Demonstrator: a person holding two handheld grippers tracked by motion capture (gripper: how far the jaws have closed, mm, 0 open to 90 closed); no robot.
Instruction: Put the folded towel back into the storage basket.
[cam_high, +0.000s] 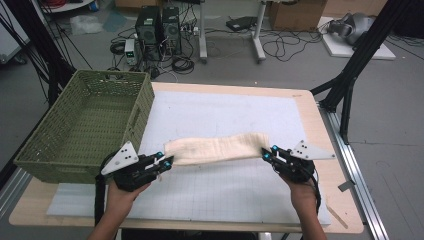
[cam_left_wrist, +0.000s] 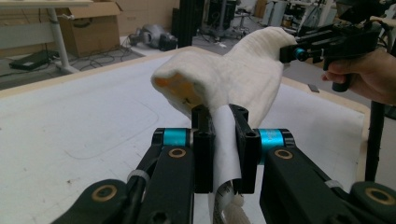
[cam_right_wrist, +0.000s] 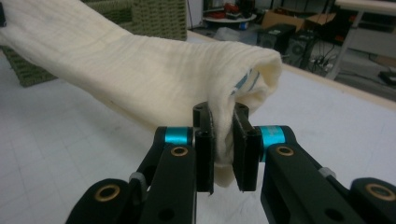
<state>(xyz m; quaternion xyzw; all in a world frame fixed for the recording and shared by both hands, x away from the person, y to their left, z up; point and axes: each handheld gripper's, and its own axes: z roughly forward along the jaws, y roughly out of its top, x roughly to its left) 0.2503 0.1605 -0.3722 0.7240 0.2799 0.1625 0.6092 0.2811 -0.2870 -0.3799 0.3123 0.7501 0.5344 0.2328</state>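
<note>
A cream folded cloth (cam_high: 216, 148) hangs stretched between both grippers, lifted off the white mat (cam_high: 220, 115). My left gripper (cam_high: 169, 161) is shut on the cloth's left end; in the left gripper view the fabric (cam_left_wrist: 243, 74) and a white label are pinched between the jaws of that gripper (cam_left_wrist: 224, 116). My right gripper (cam_high: 265, 152) is shut on the right end; in the right gripper view the cloth (cam_right_wrist: 140, 74) bunches between the jaws of my right gripper (cam_right_wrist: 222, 116). The right gripper (cam_left_wrist: 299, 52) also appears far off in the left gripper view, clamped on the cloth.
A green woven basket (cam_high: 80, 125) stands on the table's left side, close to my left hand. The wooden table edge (cam_high: 325, 135) runs along the right. Computers, cables and boxes lie on the floor beyond the table.
</note>
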